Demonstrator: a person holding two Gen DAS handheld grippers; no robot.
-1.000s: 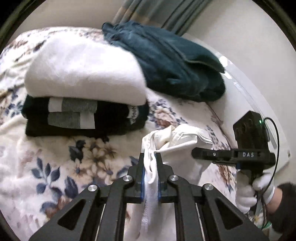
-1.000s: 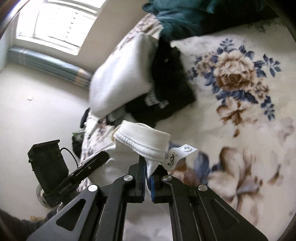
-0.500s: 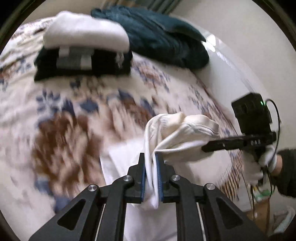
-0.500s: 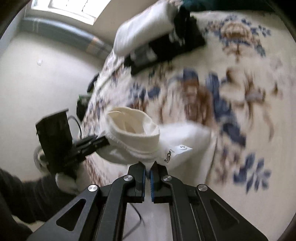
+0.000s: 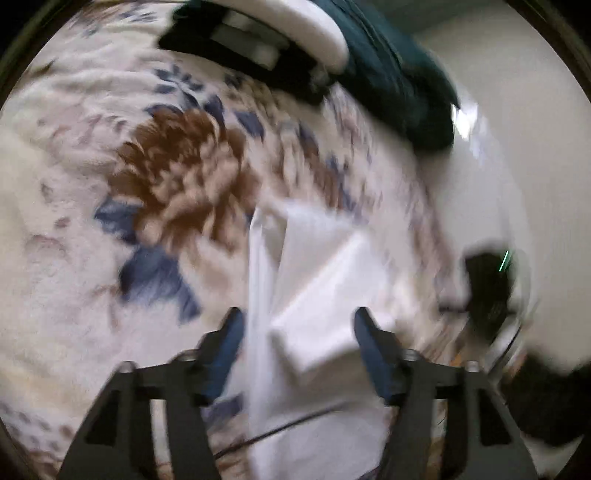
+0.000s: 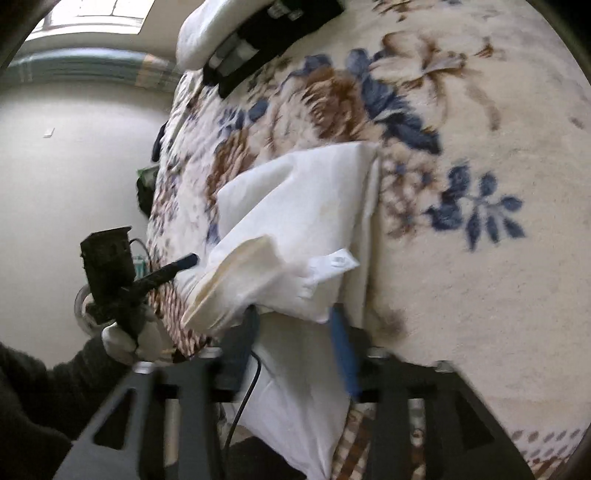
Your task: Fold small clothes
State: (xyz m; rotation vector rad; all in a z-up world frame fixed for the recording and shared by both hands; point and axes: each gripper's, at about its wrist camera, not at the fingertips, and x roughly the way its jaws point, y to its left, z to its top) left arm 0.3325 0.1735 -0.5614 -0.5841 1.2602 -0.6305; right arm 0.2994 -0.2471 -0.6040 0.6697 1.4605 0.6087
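A small white garment (image 6: 295,206) lies folded over on the floral blanket (image 6: 480,258) near the bed's edge; it also shows, blurred, in the left wrist view (image 5: 317,280). My left gripper (image 5: 297,328) is open, its blue-padded fingers apart on either side of the cloth. My right gripper (image 6: 293,325) is open too, with the garment's near fold lying between its fingers. The left gripper's body (image 6: 110,266) shows at the left of the right wrist view, off the bed's edge.
A stack of folded clothes, white on black (image 6: 251,33), sits at the far end of the blanket. A dark teal garment (image 5: 399,81) lies beside the stack. The bed's edge and pale floor (image 6: 74,166) are to the left.
Both grippers have pulled back from the stack, lowered the white garment onto the blanket and opened, letting it go. It now lies folded instead of hanging bunched.
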